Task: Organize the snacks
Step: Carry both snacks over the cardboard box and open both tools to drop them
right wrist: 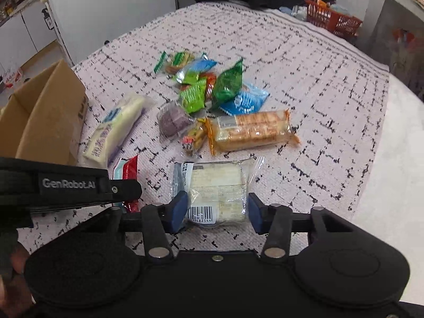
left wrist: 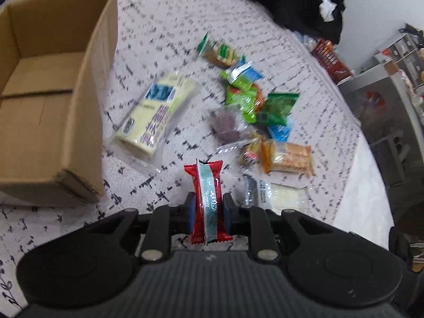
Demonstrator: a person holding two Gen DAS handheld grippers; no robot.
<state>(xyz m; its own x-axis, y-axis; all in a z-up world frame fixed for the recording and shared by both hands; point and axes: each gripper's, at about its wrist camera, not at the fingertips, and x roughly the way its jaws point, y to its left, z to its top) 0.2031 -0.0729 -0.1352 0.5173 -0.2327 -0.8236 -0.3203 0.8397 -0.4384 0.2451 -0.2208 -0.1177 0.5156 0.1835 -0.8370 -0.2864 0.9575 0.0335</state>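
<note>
My left gripper is shut on a red snack packet with a pale blue stripe, held upright just above the patterned tablecloth. The same red packet shows in the right wrist view, behind the left gripper's black body. My right gripper has its blue pads against both sides of a clear-wrapped pale cake packet with a barcode, which lies on the cloth. That packet also appears at the right of the left wrist view. An open cardboard box stands to the left, empty where visible.
Loose snacks lie ahead: a long cream packet, an orange cracker packet, a purple cake, green and blue wrappers. A red basket sits at the far right. The table edge curves along the right.
</note>
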